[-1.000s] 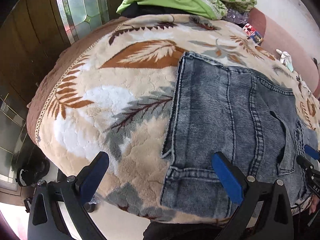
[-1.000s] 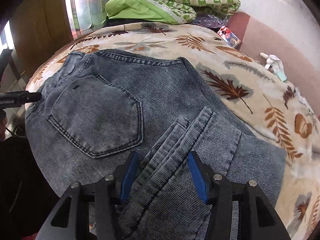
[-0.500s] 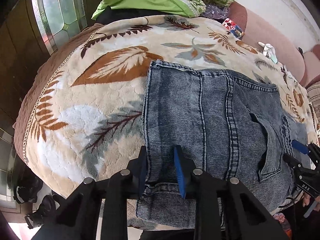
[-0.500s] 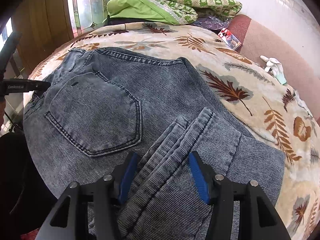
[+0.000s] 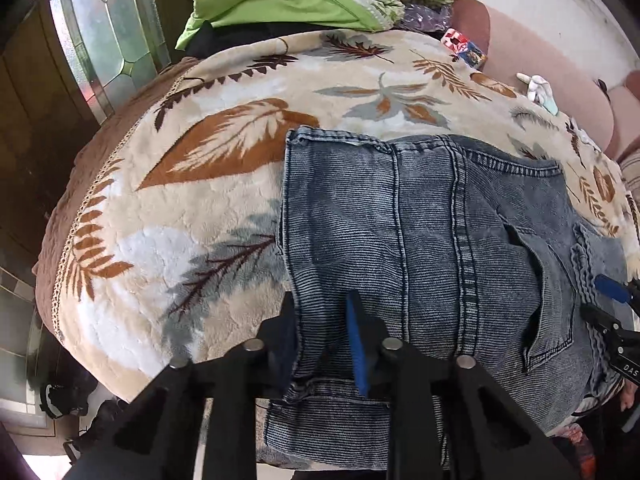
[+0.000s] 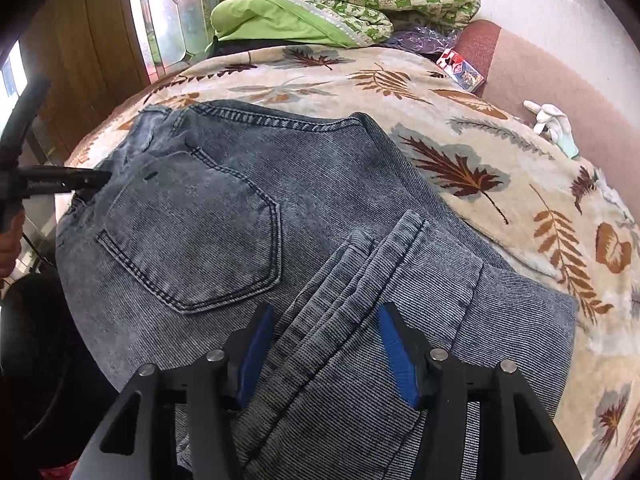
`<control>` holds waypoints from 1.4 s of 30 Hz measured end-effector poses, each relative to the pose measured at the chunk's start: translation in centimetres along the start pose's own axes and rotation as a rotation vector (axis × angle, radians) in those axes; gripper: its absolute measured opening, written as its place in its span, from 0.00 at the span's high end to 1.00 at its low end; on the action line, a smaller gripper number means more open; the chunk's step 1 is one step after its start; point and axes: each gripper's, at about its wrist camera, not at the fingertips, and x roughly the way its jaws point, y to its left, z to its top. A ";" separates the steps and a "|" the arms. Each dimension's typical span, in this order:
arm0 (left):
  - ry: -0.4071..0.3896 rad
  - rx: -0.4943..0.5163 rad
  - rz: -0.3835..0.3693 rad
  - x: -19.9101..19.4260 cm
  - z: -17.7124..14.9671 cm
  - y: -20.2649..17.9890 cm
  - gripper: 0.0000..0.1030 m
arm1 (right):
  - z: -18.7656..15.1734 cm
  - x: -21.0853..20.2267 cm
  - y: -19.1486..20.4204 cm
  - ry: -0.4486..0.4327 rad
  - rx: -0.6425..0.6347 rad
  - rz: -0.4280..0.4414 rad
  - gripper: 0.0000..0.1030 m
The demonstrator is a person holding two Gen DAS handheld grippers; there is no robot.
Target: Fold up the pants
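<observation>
Pants [image 5: 432, 248]: grey-blue denim, lying on the leaf-patterned blanket [image 5: 208, 184] that covers the bed. In the left wrist view they fill the centre and lower right of the frame, waistband edge at lower centre. In the right wrist view the back pocket [image 6: 188, 236] sits left of centre, and a bundle of leg fabric lies folded up over the seat at lower centre.

Left gripper [image 5: 322, 340]: jaws have just been closing and now stand narrow, pinched on the outer edge of the pants just above the waistband hem. The denim passes directly between the pads. The hold appears placed at a corner so that this side can be lifted and carried across.

Right gripper [image 6: 320, 344]: jaws at middling width, straddling the ridged bundle of leg fabric. Whether the pads press on the cloth cannot be told; a sliver of gap shows on the left pad's side. Judged position: steadying or preparing to take the folded legs.

A person's hand [image 6: 10, 240] shows at the left edge of the right wrist view.

Green bedding [image 6: 320, 12] is stacked at the top of the frame, well apart from the work.

Assessment: fold partly made; further fold pending.
</observation>
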 end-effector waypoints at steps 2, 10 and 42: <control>-0.018 -0.019 -0.001 -0.8 0.1 0.2 0.89 | 0.1 -0.3 -0.6 -0.001 0.025 0.023 0.44; -0.176 0.059 -0.087 -8.4 1.2 -4.0 0.96 | 0.2 -3.0 -5.0 -0.059 0.151 -0.012 0.44; 0.043 -0.038 0.042 -0.5 -0.8 -0.3 0.19 | -3.3 -3.7 1.7 0.151 -0.134 0.446 0.39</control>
